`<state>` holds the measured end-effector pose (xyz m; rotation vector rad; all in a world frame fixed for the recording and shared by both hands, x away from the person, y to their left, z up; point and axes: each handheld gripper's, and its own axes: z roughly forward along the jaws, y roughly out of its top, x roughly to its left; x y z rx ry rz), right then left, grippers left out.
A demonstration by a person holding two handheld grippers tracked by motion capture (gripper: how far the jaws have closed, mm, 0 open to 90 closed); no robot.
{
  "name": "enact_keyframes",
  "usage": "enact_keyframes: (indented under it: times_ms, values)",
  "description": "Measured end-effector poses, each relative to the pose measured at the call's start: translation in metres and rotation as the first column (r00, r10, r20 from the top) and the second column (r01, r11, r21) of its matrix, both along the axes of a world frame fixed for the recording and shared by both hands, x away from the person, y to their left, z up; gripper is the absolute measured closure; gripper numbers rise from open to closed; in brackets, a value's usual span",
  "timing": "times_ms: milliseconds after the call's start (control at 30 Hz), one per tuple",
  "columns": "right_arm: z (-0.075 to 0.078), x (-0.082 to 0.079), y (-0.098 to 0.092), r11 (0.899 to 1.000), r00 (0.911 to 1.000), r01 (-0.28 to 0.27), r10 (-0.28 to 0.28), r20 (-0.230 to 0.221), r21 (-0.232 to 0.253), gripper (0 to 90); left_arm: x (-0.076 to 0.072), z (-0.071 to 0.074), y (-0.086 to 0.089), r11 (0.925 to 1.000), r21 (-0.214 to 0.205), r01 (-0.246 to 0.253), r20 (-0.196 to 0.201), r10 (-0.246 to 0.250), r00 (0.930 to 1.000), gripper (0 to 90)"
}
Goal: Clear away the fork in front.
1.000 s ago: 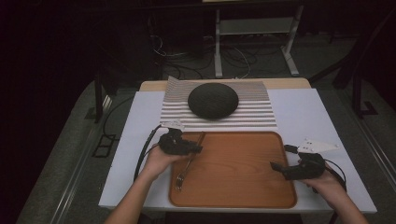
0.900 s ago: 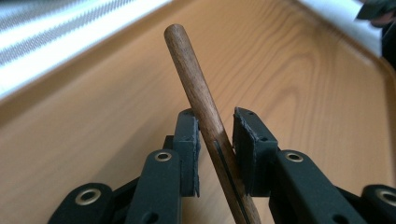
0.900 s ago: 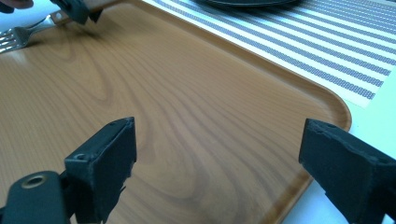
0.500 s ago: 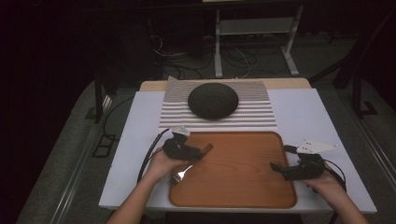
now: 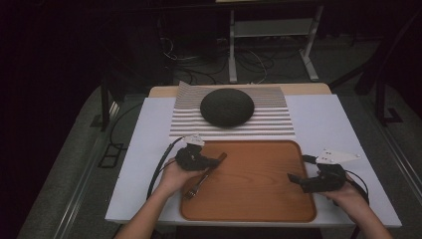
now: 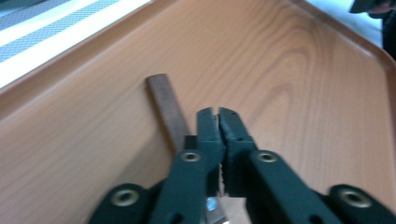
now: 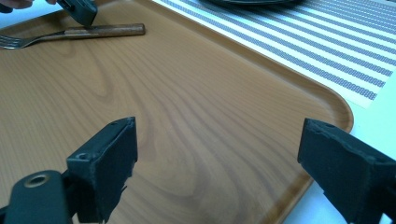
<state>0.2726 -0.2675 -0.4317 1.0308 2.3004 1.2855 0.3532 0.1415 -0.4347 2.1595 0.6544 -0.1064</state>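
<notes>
A fork [image 5: 203, 175] with a brown wooden handle [image 6: 163, 100] lies slantwise at the left of the wooden tray [image 5: 259, 184], tines toward the near edge. My left gripper [image 5: 217, 160] rests over the handle. Its jaws have just been closing and now stand shut [image 6: 218, 114], pads together with nothing between them; the handle runs beside and under the left jaw. From the right gripper view, the fork [image 7: 102, 31] lies flat with the left gripper [image 7: 79, 11] on top of it. My right gripper [image 7: 217, 154] is open and empty over the tray's right rim [image 5: 294, 179].
A dark domed object [image 5: 227, 107] sits on a striped mat [image 5: 278, 122] behind the tray. A white cover [image 5: 323, 124] spreads over the table, with bare strips on both sides of the tray. Dark floor, cables and a stand lie beyond.
The fork has swung from nearly upright in the picture to a slant and now lies flat on the tray. The left gripper shifted slightly right. The right gripper kept still.
</notes>
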Motion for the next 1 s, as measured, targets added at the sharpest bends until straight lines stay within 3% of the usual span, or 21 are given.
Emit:
enact_keyframes:
  times_ms: [133, 267, 1000]
  values:
    - [0.000, 0.001, 0.001, 1.000, 1.0000, -0.001, 0.001, 0.000, -0.006, 12.2, -0.003, -0.005, -0.008, 0.9993, 0.027, 0.024, -0.010, -0.024, 0.9997, 89.4]
    - [0.000, 0.000, 0.002, 1.000, 1.0000, -0.001, 0.001, 0.003, -0.008, 12.4, -0.003, -0.010, -0.009, 0.9962, 0.084, 0.023, -0.016, -0.022, 0.9996, 89.4]
    - [-0.001, 0.000, 0.002, 1.000, 1.0000, -0.002, 0.002, 0.002, -0.014, 12.4, 0.006, -0.007, 0.031, 0.9921, 0.097, -0.079, -0.001, 0.080, 0.9968, 89.3]
